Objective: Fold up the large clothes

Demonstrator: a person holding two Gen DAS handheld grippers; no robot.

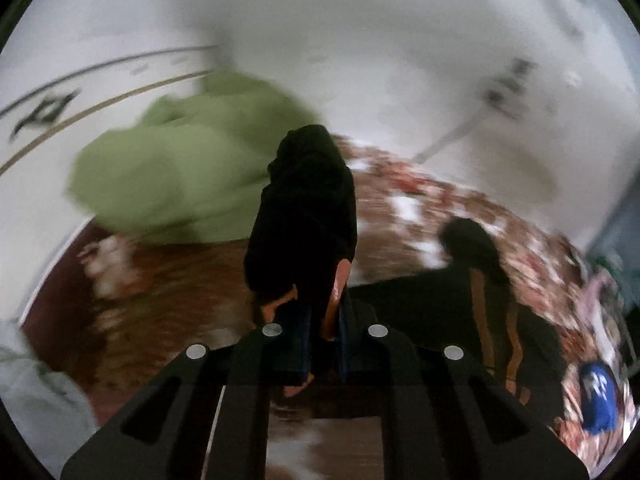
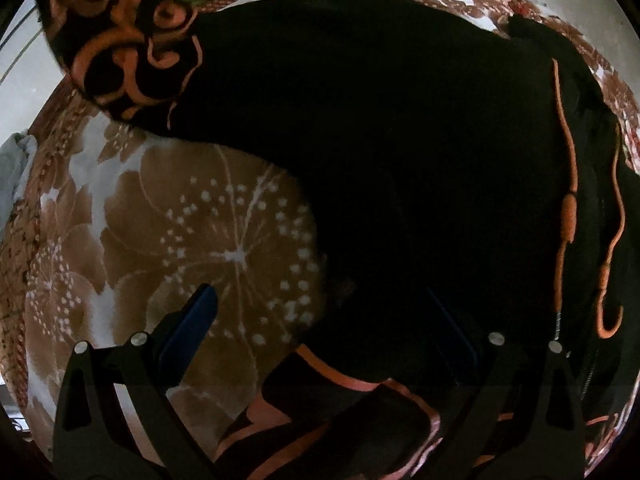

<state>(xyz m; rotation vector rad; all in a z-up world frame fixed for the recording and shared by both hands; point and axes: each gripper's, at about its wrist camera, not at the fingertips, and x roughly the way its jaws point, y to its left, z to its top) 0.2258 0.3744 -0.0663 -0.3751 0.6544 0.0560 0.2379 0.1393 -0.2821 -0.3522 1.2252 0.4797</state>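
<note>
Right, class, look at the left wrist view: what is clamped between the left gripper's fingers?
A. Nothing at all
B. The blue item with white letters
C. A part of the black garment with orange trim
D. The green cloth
C: the left gripper is shut on a bunch of the black garment, which rises from its fingers, while the green cloth lies apart on the floral bedspread.

Bed: black garment [image 2: 380, 140] covers most of the floral sheet [image 2: 200, 240] under the right gripper [image 2: 320, 332]; jaws apart, one finger over bare sheet, the other over cloth. Bare sheet lies beside the garment's patterned end. Green cloth [image 1: 172, 172] heaps near the wall [image 1: 360, 40]. Left gripper [image 1: 324, 320] clamps a raised black fold, blocking its forward path. Blue cap [image 1: 598, 396] sits at the bed's edge.
</note>
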